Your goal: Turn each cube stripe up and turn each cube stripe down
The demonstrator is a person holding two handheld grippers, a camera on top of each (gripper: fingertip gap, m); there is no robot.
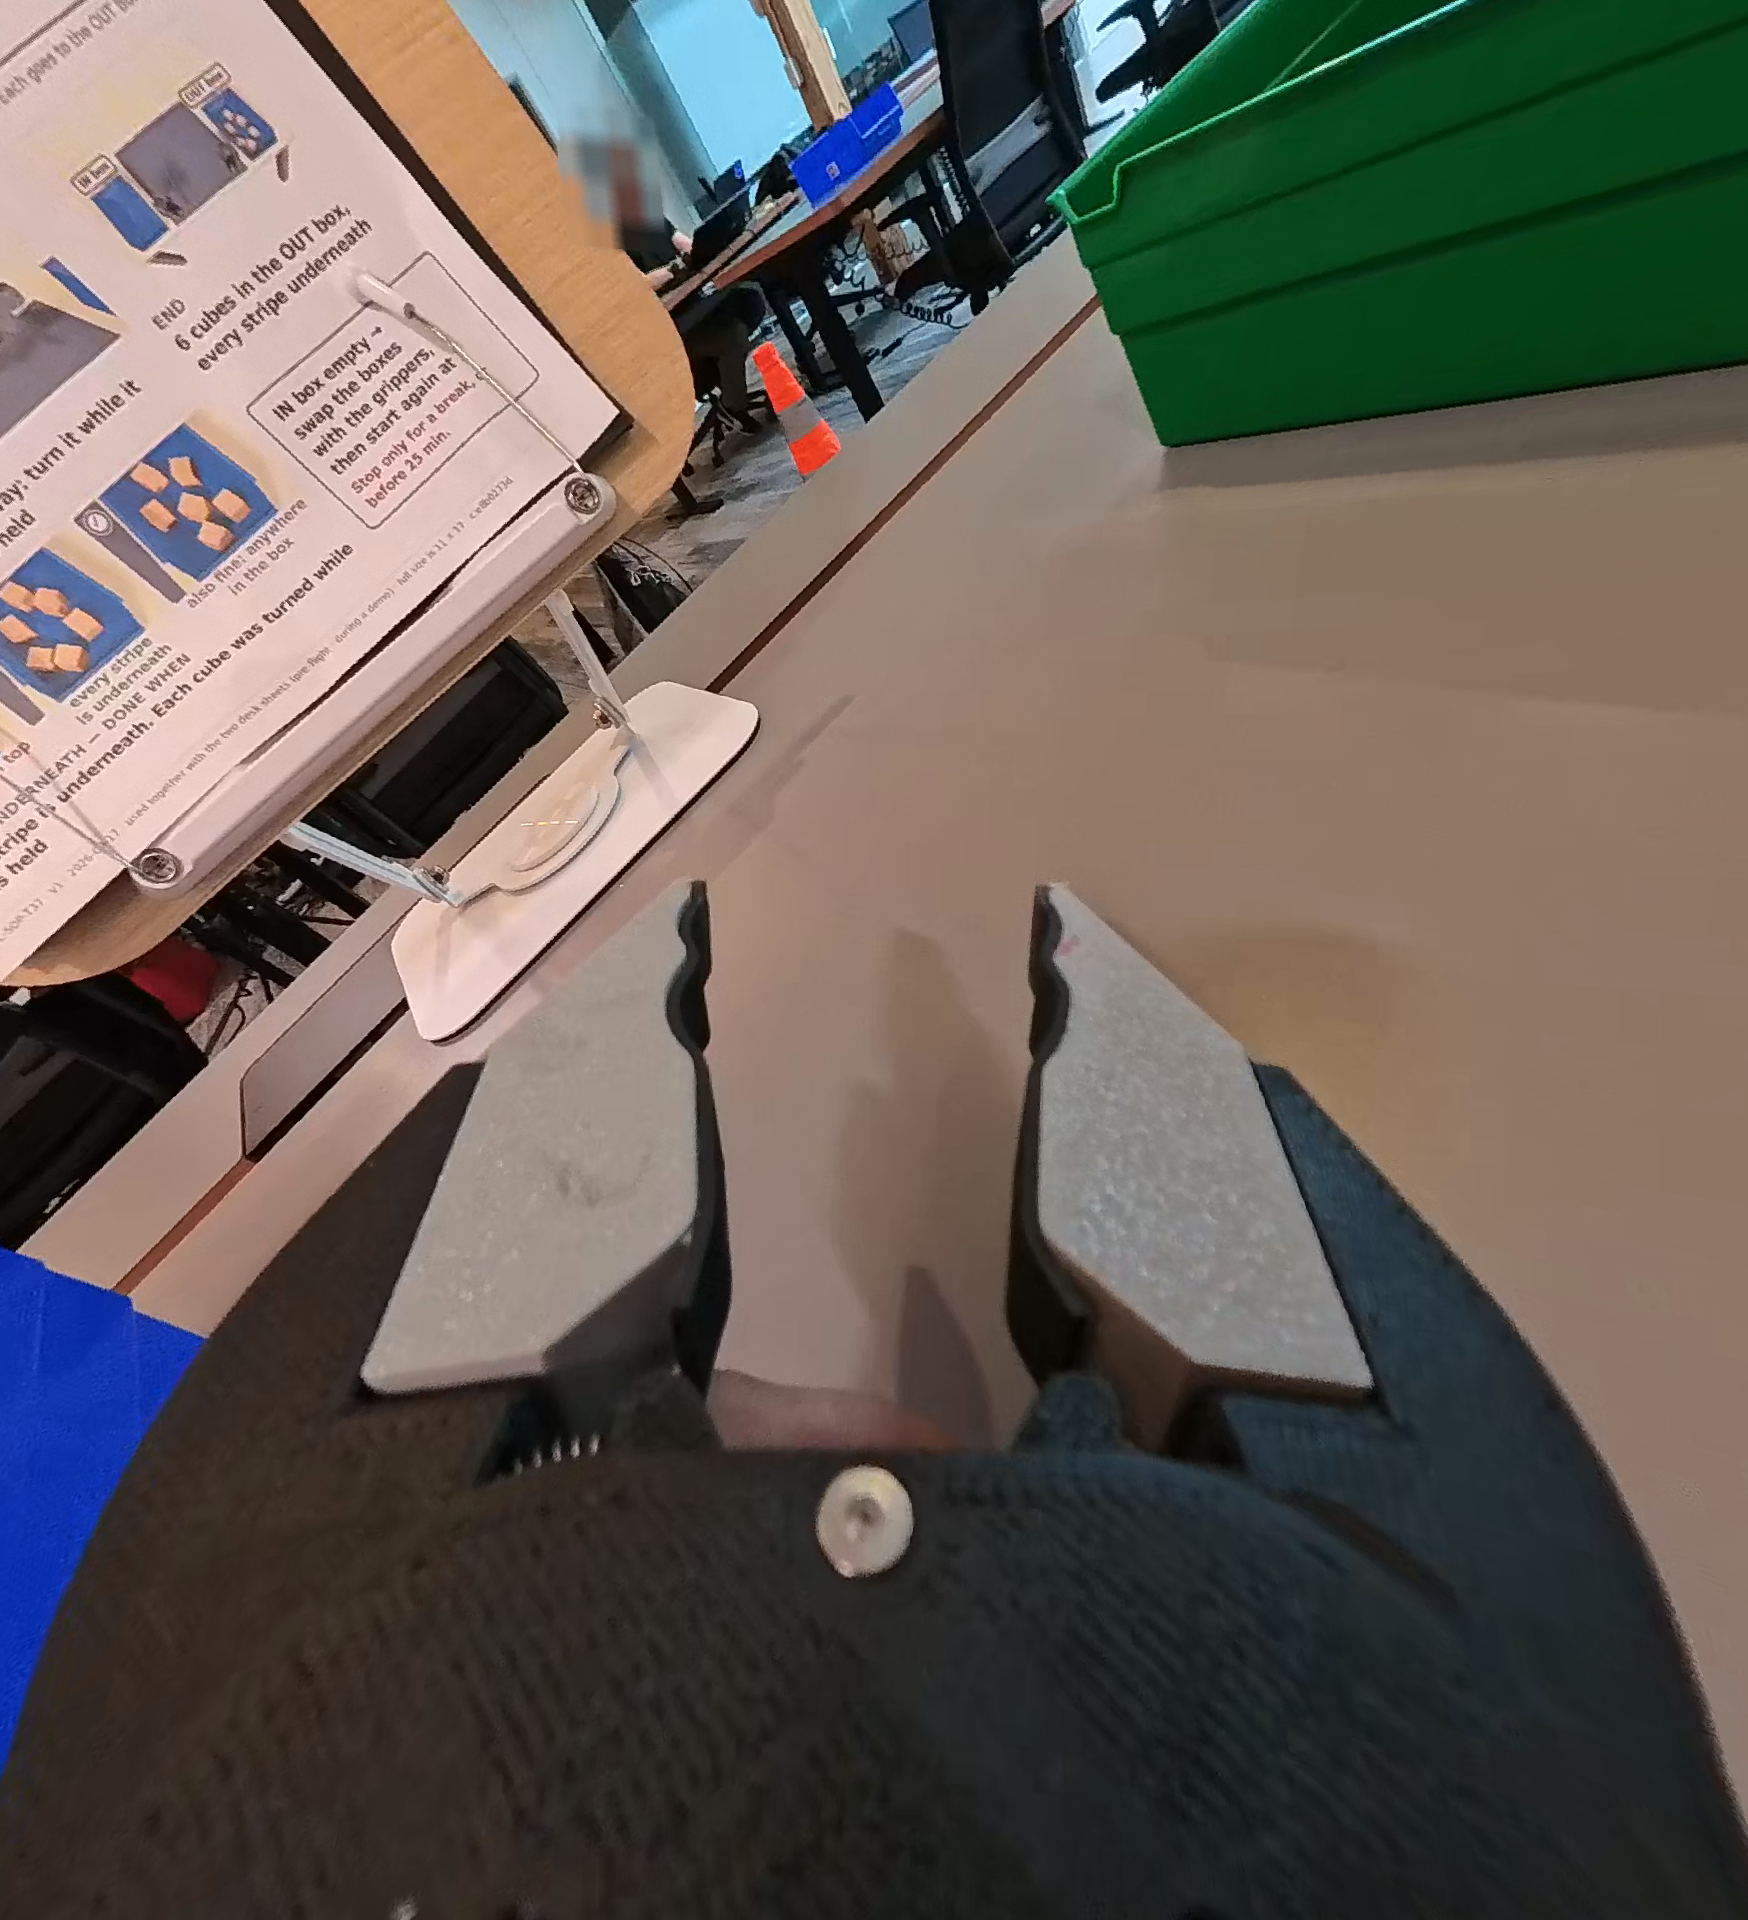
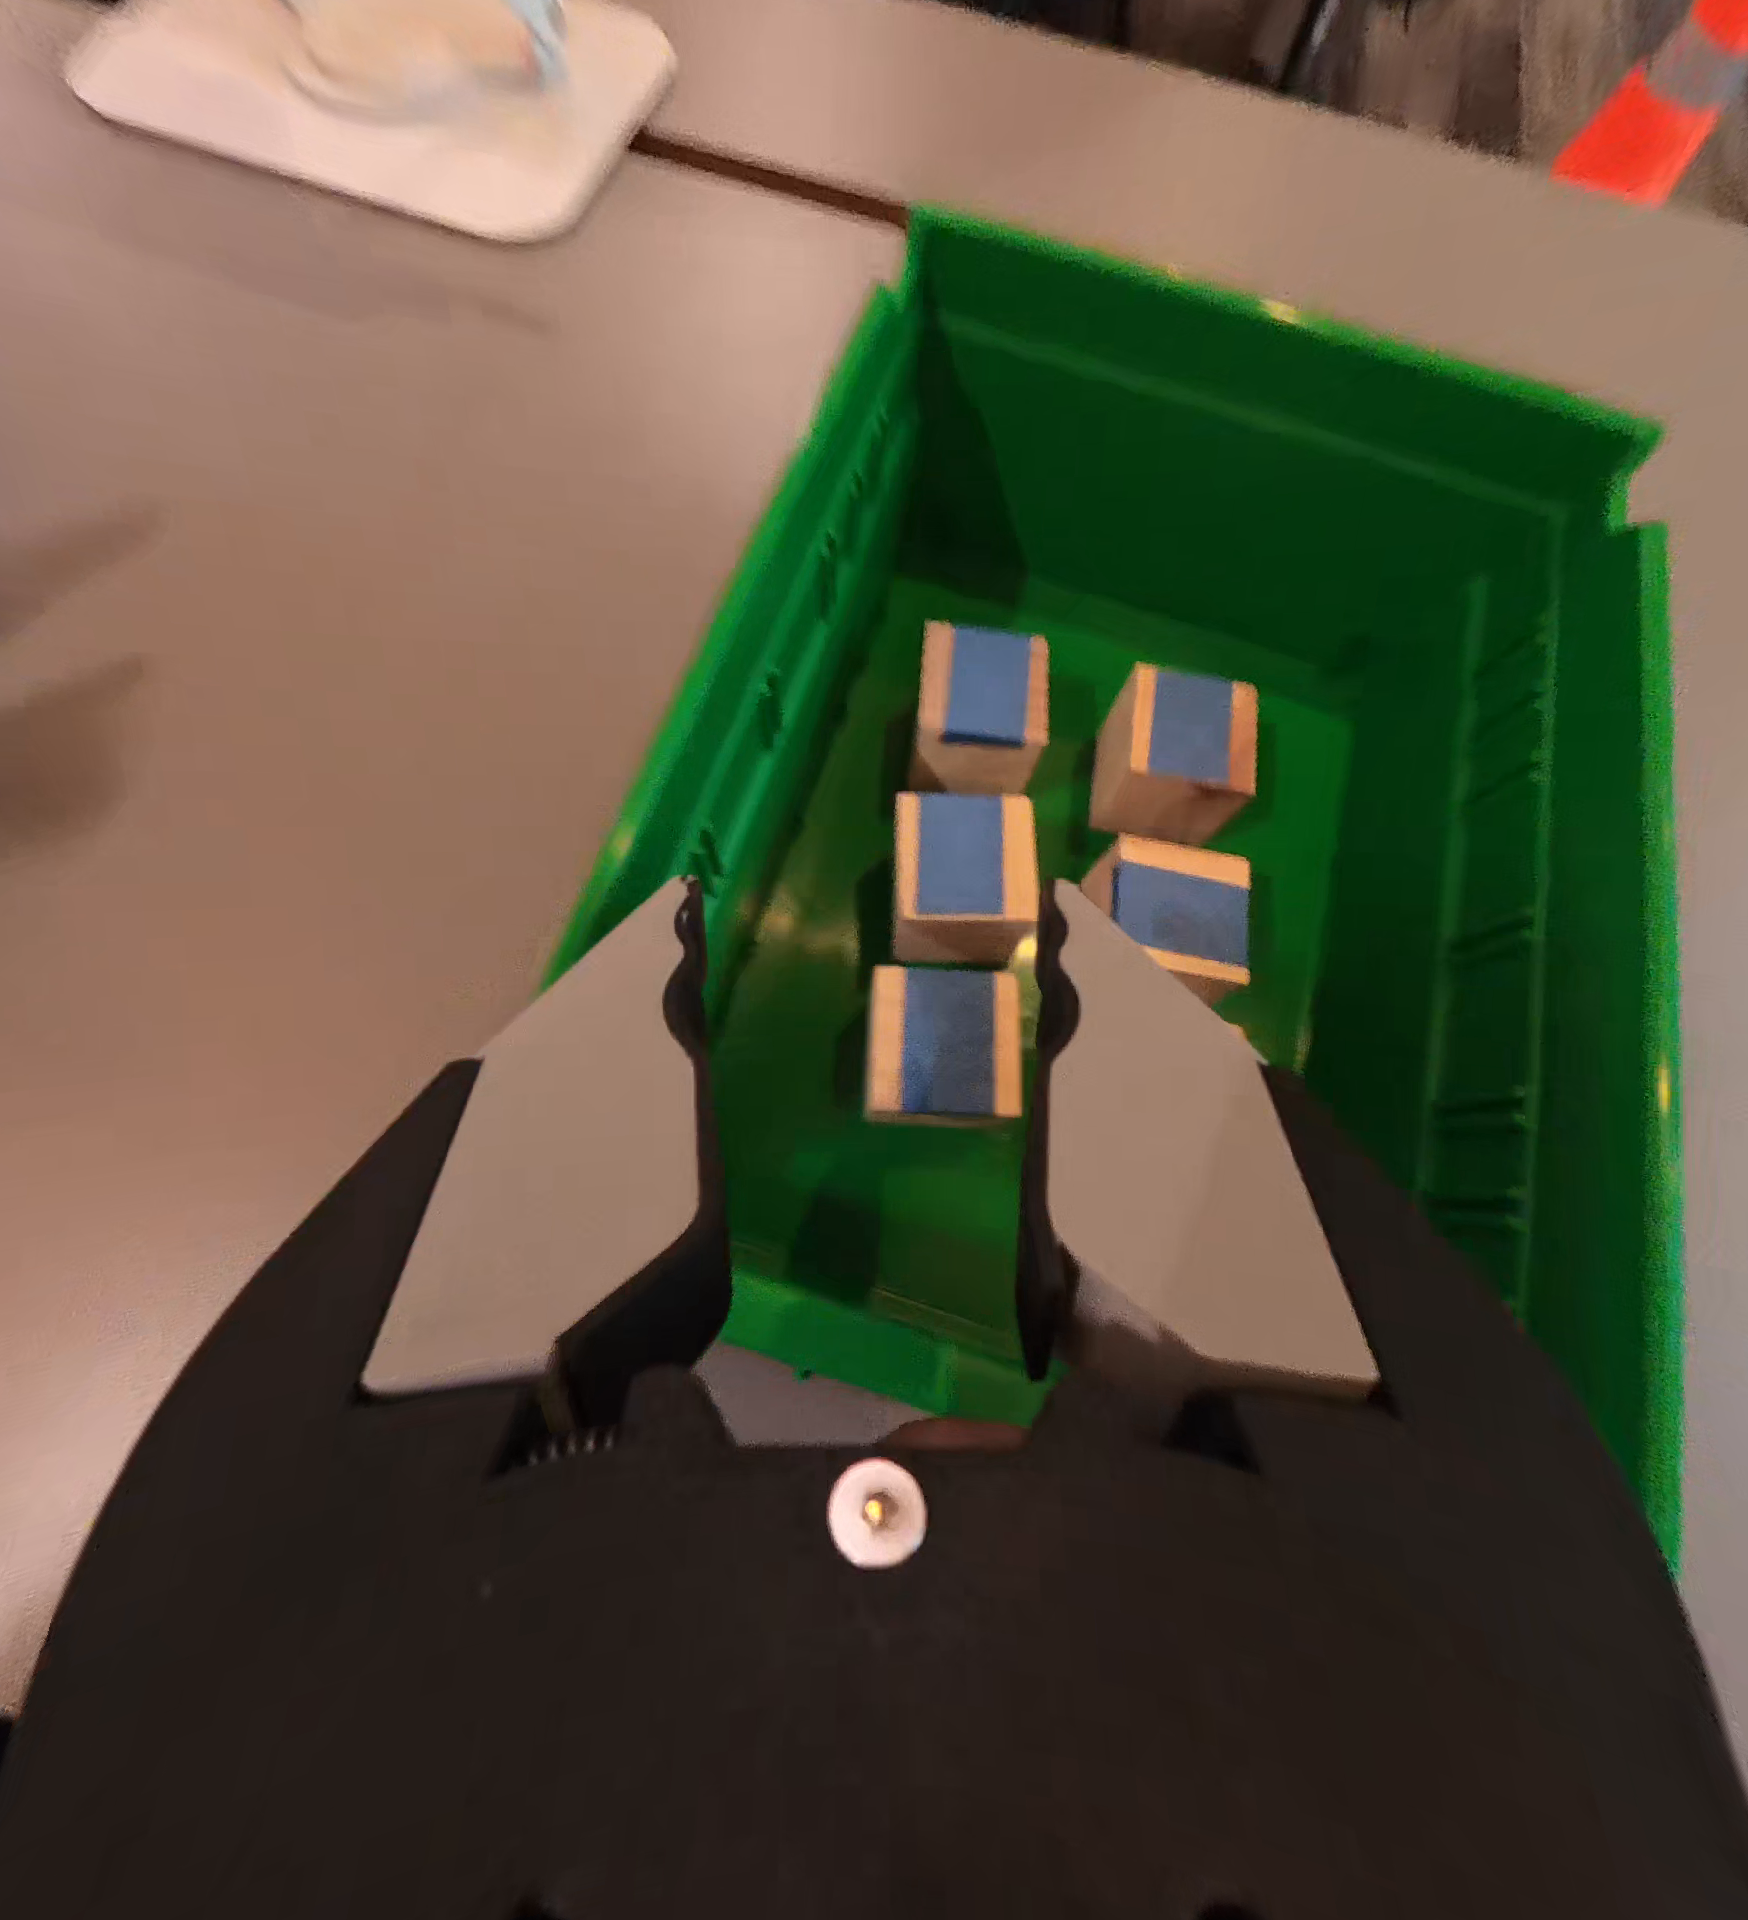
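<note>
In the right wrist view a green bin (image 2: 1597, 831) holds several wooden cubes, each with a blue stripe on its top face. The nearest cube (image 2: 945, 1044) lies below and between my fingers; another cube (image 2: 963, 875) sits just beyond it. My right gripper (image 2: 870, 904) is open and empty, hovering above the bin's near end. In the left wrist view my left gripper (image 1: 870, 904) is open and empty, low over the grey table (image 1: 1369, 779). The green bin (image 1: 1472, 229) shows at the far right there. No cube shows in the left view.
A blue bin's corner (image 1: 8, 1507) sits at the left gripper's left. A document stand with an instruction sheet (image 1: 226, 468) rests on a white base (image 1: 579, 862) at the table's far left; the base also shows in the right view (image 2: 382, 104). An orange cone (image 1: 797, 410) stands on the floor beyond.
</note>
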